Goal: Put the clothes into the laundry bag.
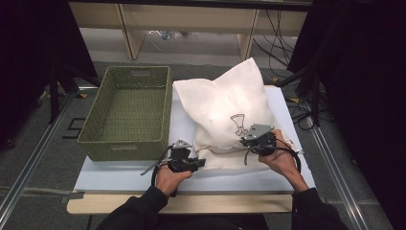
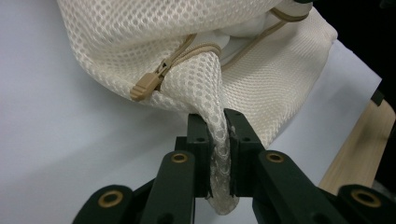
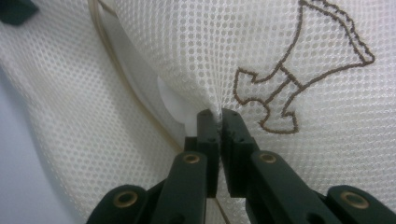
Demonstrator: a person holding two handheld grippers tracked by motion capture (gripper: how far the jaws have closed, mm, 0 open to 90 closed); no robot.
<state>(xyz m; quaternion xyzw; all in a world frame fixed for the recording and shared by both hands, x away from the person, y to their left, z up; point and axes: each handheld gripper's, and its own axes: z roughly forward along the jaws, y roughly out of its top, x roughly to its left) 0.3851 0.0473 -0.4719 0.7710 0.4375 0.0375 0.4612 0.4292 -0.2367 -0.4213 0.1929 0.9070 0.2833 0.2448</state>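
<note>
Cream mesh bag (image 1: 229,112) lies on white table sheet (image 1: 119,175), centre-right of high view, bulging, brown embroidered figure (image 1: 237,123) on its front. Left gripper (image 1: 197,163) at bag's lower left corner; in left gripper view jaws are clamped on a pulled-out fold of mesh (image 2: 219,144) just below the tan zipper pull (image 2: 145,87). Right gripper (image 1: 250,141) at bag's lower right front; in right gripper view jaws are closed tight, pinching mesh (image 3: 218,116) beside the embroidered figure (image 3: 299,70), zipper line up left. Green woven basket (image 1: 125,111) sits just left of bag, upper left. Wooden table edge (image 1: 191,203) along the bottom.
</note>
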